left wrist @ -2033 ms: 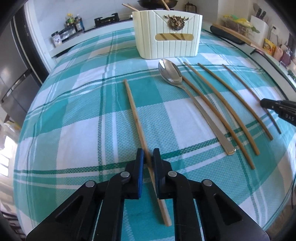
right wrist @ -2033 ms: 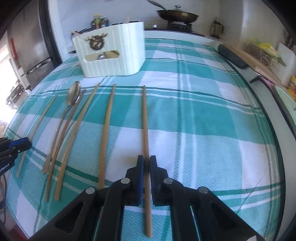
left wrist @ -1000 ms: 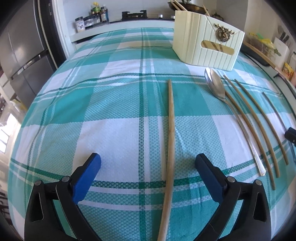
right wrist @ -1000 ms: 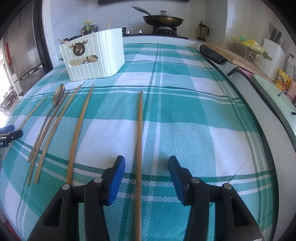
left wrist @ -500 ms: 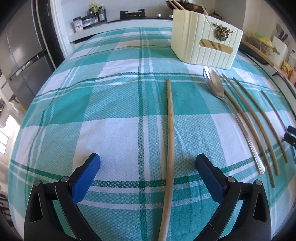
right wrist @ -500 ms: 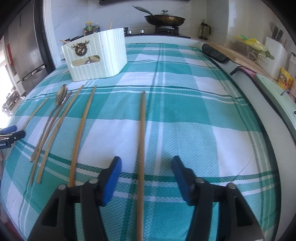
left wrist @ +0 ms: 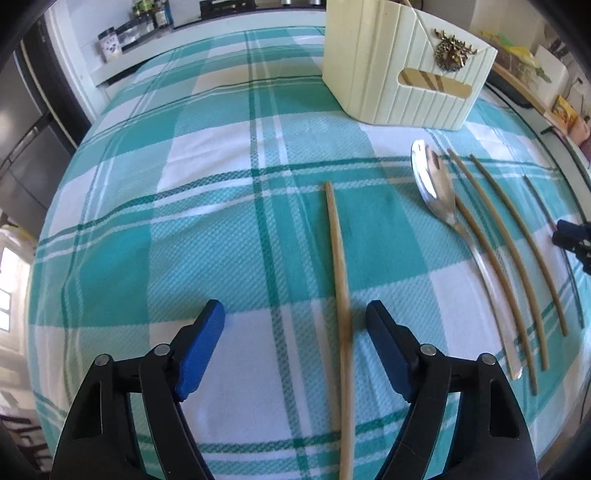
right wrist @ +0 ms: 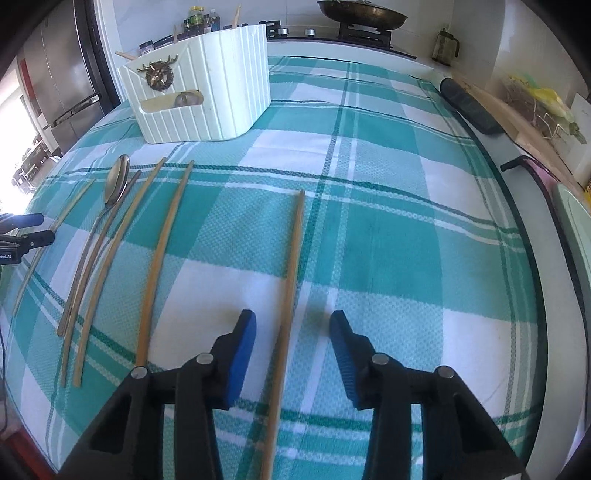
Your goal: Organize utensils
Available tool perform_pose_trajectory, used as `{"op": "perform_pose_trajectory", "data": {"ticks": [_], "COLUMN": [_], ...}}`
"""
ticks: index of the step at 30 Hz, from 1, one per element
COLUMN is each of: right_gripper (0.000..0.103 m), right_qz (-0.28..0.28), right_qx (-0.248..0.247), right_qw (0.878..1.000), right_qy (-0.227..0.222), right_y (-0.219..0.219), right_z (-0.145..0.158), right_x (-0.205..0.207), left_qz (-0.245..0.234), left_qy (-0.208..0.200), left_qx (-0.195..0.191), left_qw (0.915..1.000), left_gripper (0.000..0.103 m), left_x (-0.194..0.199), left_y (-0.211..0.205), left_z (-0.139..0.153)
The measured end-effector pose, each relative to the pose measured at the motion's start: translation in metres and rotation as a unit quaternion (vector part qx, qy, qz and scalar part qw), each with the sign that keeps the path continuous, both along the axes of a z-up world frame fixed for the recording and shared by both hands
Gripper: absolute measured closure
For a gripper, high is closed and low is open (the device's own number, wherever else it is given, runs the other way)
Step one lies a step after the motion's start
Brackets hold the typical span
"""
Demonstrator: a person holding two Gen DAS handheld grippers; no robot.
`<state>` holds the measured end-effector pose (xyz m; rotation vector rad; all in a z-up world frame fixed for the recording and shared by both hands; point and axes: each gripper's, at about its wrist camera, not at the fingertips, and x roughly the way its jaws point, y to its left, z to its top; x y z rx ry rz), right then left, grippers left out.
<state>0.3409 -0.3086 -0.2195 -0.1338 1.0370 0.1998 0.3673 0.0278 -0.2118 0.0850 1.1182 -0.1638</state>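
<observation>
Left chopstick (left wrist: 339, 280): lies flat on the checked cloth (left wrist: 166, 229), running from 12 to 6 o'clock in the left wrist view; its near end passes between the fingers of the left claw (left wrist: 295, 314), closer to the right finger, touching neither.
Left claw: spread wide, holding nothing, just above the cloth.
Right chopstick (right wrist: 290, 291): lies flat, pointing toward 12 o'clock in the right wrist view; its near part runs between the fingers of the right claw (right wrist: 291, 325), apart from both.
Right claw: spread open, holding nothing.
Spoon (left wrist: 448, 221): metal, bowl toward the holder, at 2 o'clock from the left claw, lying on the cloth.
Other chopsticks: one (left wrist: 495, 273) just beside the spoon handle, another (left wrist: 521, 236) near it at its 3 o'clock side; a thinner one (left wrist: 546, 210) further out by the tip of the right claw.
Holder (right wrist: 207, 85): cream ribbed box with a brass stag head badge, at 11 o'clock from the right claw, standing on the cloth; sticks poke out of its top.
Worktop: covered by the teal and white cloth.
Surroundings: a pan (right wrist: 364, 14) on the stove at 12 o'clock, jars (left wrist: 122, 37) on the far ledge.
</observation>
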Motion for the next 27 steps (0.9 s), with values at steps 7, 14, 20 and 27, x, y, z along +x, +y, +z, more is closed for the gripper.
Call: {"op": "perform_pose_trajectory", "data": {"ticks": [7, 14, 20, 27], "right_gripper": [0.097, 0.097, 0.097, 0.097], "right_qz": [-0.025, -0.021, 0.01, 0.018], "right_qx": [0.022, 0.089, 0.133, 0.148], "right_qw": [0.999, 0.993, 0.98, 0.968], "right_qy": [0.002, -0.07, -0.146, -0.204], "right_y": [0.009, 0.015, 0.019, 0.017], "right_z": [0.002, 0.052, 0.121, 0.165], "right_x": [0.061, 0.042, -0.019, -0.072], "left_qz": [-0.013, -0.01, -0.011, -0.009], "left_qy": [-0.001, -0.094, -0.172, -0.23], "left_qx": [-0.013, -0.061, -0.111, -0.145], "left_qw": [0.9998, 0.9936, 0.9788, 0.9623], "left_gripper": [0.098, 0.099, 0.099, 0.099], "left_x": [0.033, -0.003, -0.052, -0.096], "left_y": [-0.023, -0.009, 0.011, 0.025], "left_z": [0.008, 0.065, 0.126, 0.167]}}
